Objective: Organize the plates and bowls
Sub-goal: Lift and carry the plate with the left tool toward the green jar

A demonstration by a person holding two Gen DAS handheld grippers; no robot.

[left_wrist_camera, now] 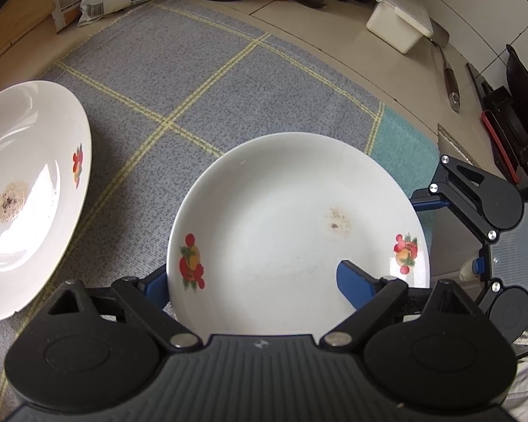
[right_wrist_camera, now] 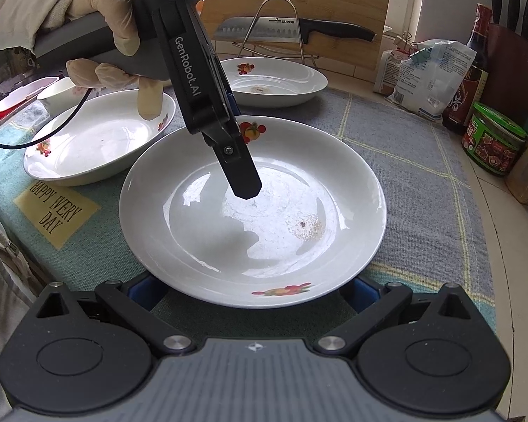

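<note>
A white fruit-patterned plate (left_wrist_camera: 292, 218) lies on the grey checked cloth; it also shows in the right wrist view (right_wrist_camera: 253, 218). My left gripper (left_wrist_camera: 257, 281) straddles its near rim, one blue finger (left_wrist_camera: 355, 285) over the inside, the other under the outside; from the right wrist view it (right_wrist_camera: 244, 183) reaches down into the plate. My right gripper (right_wrist_camera: 253, 292) is open at the plate's opposite rim, fingers either side low. A second plate (left_wrist_camera: 24, 190) lies left; it shows at the back in the right wrist view (right_wrist_camera: 274, 81). A third plate (right_wrist_camera: 95, 140) lies left there.
A knife on a wire rack (right_wrist_camera: 292, 31) stands behind the plates. Jars and bottles (right_wrist_camera: 492, 137) and a bag (right_wrist_camera: 429, 77) line the right side. A white box (left_wrist_camera: 397, 24) and a spatula (left_wrist_camera: 447, 66) lie on the counter. A small bowl (right_wrist_camera: 58, 93) sits far left.
</note>
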